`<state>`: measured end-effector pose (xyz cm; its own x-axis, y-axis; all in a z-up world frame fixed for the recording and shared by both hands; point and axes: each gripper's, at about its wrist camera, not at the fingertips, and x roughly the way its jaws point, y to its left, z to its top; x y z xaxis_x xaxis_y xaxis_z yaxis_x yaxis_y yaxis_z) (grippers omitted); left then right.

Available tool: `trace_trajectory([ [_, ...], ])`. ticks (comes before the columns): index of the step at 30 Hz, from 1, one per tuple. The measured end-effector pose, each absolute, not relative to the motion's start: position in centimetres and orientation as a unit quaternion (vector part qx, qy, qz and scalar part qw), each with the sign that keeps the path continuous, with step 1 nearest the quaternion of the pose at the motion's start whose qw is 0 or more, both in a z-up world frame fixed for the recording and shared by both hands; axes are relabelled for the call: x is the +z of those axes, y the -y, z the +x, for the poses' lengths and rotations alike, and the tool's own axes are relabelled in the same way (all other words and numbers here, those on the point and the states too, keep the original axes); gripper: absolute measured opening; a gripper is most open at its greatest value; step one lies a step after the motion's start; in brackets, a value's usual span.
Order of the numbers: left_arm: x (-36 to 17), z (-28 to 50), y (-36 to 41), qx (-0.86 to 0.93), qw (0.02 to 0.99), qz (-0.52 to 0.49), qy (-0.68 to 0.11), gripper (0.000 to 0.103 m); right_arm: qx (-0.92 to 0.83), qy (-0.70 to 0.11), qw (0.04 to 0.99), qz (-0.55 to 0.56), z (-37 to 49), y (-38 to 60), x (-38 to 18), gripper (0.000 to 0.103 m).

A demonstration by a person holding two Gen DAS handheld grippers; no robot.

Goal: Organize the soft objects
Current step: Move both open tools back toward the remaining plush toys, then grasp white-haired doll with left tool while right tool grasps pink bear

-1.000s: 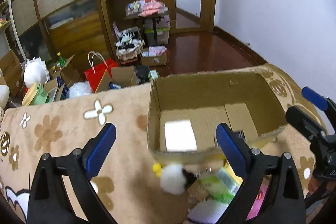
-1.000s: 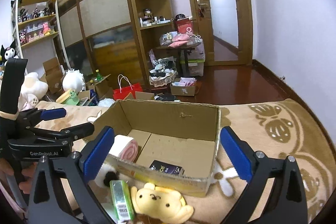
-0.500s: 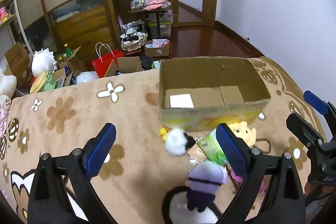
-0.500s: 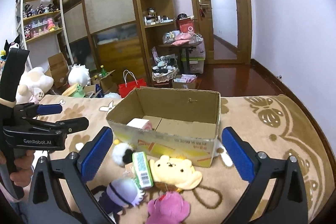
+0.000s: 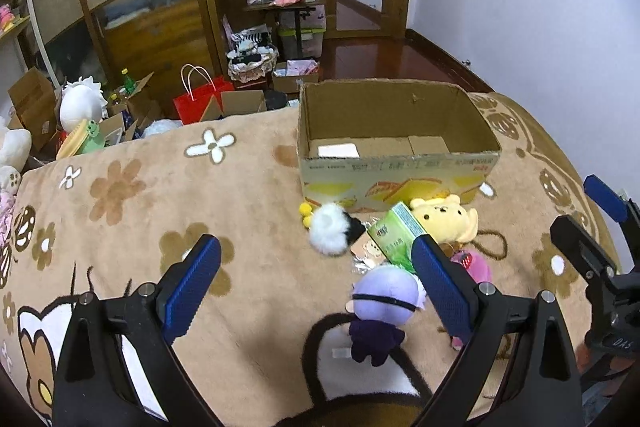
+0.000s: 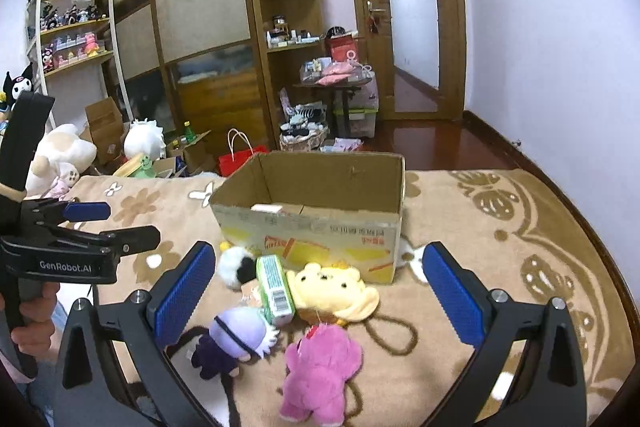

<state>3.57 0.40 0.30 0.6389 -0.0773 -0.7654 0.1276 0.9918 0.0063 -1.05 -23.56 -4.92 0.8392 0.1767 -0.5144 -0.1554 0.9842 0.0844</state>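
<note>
An open cardboard box (image 5: 396, 163) (image 6: 312, 227) stands on a tan flowered blanket; a pink-and-white roll lies inside it. In front of it lie a white-and-black plush (image 5: 332, 227) (image 6: 234, 265), a green pack (image 5: 394, 235) (image 6: 276, 287), a yellow bear plush (image 5: 444, 219) (image 6: 332, 287), a purple-haired doll (image 5: 380, 311) (image 6: 232, 339) and a pink plush (image 6: 320, 367) (image 5: 472, 263). My left gripper (image 5: 316, 291) (image 6: 108, 227) is open and empty, above the blanket near the doll. My right gripper (image 6: 320, 295) (image 5: 592, 223) is open and empty, above the toys.
Beyond the blanket's far edge are a red paper bag (image 5: 200, 99), cardboard boxes, plush toys (image 6: 64, 155) at left, wooden shelving (image 6: 280, 27) and a small laden table (image 6: 336, 79). A white wall is at right. The blanket (image 5: 120, 195) spreads to the left of the box.
Both grippers have pulled back and risen from the box. The toys in front of it have come fully into view. Both stay open.
</note>
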Motion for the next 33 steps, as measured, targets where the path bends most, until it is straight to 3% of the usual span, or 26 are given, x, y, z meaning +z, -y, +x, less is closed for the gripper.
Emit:
trace_trajectory([
  [33, -8.7, 8.0, 1.8, -0.108, 0.841, -0.015, -0.531, 0.095, 0.07, -0.424, 0.902, 0.034, 2.2, 22.8, -14.5, 0.103],
])
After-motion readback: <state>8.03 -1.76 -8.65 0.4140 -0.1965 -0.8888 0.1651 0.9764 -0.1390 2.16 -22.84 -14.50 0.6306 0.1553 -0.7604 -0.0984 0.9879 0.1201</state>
